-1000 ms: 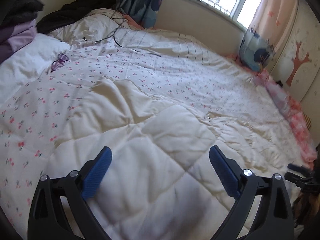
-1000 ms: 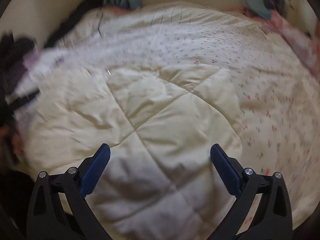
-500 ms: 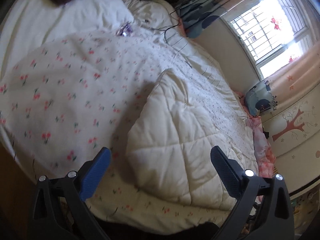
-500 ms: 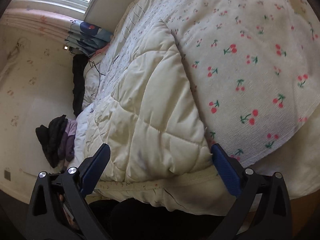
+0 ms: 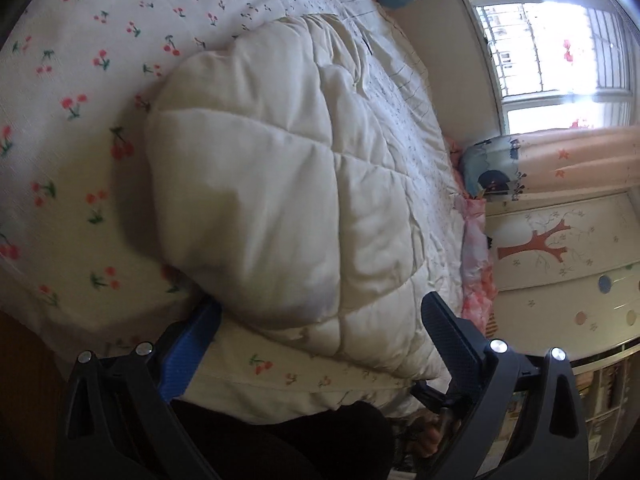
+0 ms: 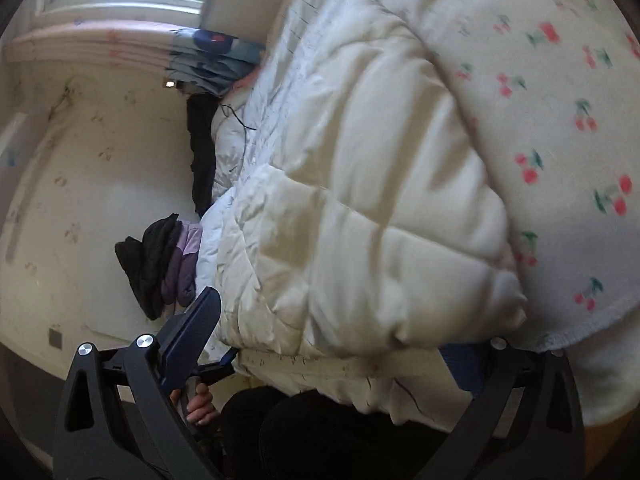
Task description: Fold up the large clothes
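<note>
A big quilt covers the bed: cherry-print side up, with a cream quilted flap folded back over it. My left gripper is open at the near edge of the bed, and the flap's rounded end and the hem below it lie between its blue fingers. In the right wrist view the same cream flap and cherry-print layer fill the frame. My right gripper is open too; its right finger is hidden under the quilt's edge. Nothing is clamped.
A window and curtains stand beyond the bed, and a wardrobe door with a tree picture is at the right. Dark and purple clothes are piled by the wall. A black cable lies on the bedding. A person's hand holds the other gripper.
Both grippers dropped from above the bed to its near edge and rolled sideways. The quilt's folded edge now sits between each pair of fingers. Both stayed open.
</note>
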`<state>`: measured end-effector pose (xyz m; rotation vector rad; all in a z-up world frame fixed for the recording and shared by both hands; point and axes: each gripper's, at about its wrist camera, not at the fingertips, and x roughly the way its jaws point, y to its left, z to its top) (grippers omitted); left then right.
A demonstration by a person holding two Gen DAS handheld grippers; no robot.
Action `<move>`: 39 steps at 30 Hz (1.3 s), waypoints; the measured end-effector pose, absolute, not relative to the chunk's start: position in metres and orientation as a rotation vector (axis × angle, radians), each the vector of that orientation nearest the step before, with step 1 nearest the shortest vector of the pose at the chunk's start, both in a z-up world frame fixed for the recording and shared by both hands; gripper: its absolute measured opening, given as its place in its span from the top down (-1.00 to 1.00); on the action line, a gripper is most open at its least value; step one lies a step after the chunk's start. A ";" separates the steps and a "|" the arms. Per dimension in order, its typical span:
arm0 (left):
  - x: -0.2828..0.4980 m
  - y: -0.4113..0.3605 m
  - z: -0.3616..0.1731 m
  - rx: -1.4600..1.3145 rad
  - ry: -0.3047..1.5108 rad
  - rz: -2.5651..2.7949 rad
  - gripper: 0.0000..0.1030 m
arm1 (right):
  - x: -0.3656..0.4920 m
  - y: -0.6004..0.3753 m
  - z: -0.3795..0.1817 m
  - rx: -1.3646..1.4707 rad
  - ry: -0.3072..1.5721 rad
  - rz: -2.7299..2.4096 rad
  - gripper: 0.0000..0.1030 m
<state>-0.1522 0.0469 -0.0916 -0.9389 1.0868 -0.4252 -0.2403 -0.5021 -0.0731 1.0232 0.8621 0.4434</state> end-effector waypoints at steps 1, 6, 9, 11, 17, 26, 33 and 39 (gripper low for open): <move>-0.152 0.045 -0.090 -0.940 1.068 -0.423 -0.86 | -0.240 -0.501 -0.065 1.015 0.808 0.459 -0.89; -0.138 0.036 -0.098 -0.928 1.051 -0.337 -0.86 | -0.223 -0.500 -0.068 1.034 0.813 0.443 -0.89; -0.153 0.021 -0.070 -0.860 0.935 -0.328 -0.86 | -0.235 -0.501 -0.045 1.033 0.656 0.515 -0.88; -0.149 0.007 -0.060 -0.715 0.901 -0.339 -0.86 | -0.236 -0.502 -0.039 0.978 0.636 0.521 -0.88; -0.125 0.018 -0.099 -0.890 0.987 -0.258 -0.86 | -0.227 -0.509 -0.070 1.047 0.715 0.440 -0.87; -0.110 0.007 -0.082 -0.803 0.937 -0.347 -0.01 | -0.219 -0.506 -0.058 0.976 0.656 0.370 0.06; -0.139 0.007 -0.057 -0.709 0.892 -0.395 0.25 | -0.244 -0.506 -0.047 0.877 0.667 0.376 0.48; -0.138 0.020 -0.082 -0.828 0.979 -0.338 -0.16 | -0.256 -0.534 -0.089 1.033 0.735 0.362 0.29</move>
